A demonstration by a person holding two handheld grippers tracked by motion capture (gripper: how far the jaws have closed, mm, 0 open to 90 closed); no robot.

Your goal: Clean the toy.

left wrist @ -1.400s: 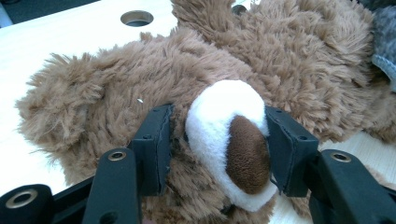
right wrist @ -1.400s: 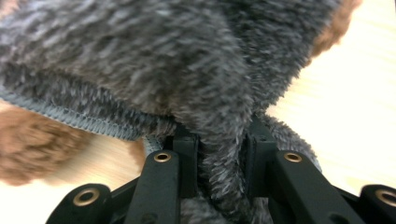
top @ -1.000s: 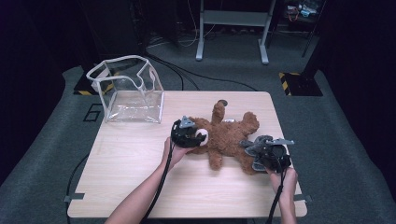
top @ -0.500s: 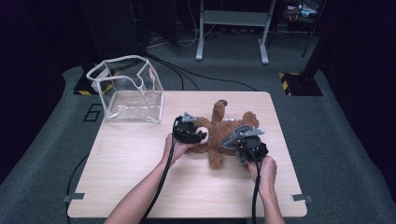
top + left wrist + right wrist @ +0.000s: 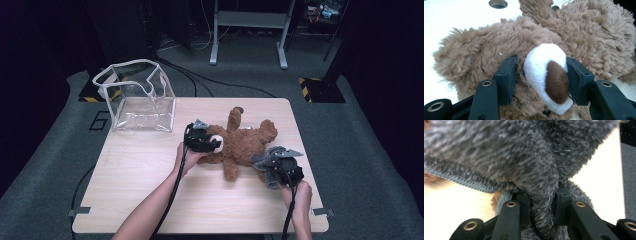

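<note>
A brown teddy bear (image 5: 247, 142) lies on its back on the light wooden table (image 5: 150, 185), head to the left. My left gripper (image 5: 215, 142) is at its face. In the left gripper view the jaws (image 5: 540, 77) sit on either side of the white muzzle (image 5: 541, 60) with its brown nose, pads pressed into the fur. By the bear's lower right side, my right gripper (image 5: 274, 164) is shut on a bunched grey fuzzy cloth (image 5: 265, 159). Seen from the right gripper (image 5: 542, 202), the grey cloth (image 5: 511, 150) and its stitched hem rise from between the jaws.
A clear plastic bag with white trim (image 5: 142, 100) stands open at the table's back left corner. Cables trail from both grippers off the table's front edge. Beyond the bear's head, the tabletop has a round hole (image 5: 498, 3). Dark floor surrounds the table.
My right gripper, with the grey cloth, went in toward the bear's middle and has come back out to the front right. The left gripper and the bear's head have stayed put.
</note>
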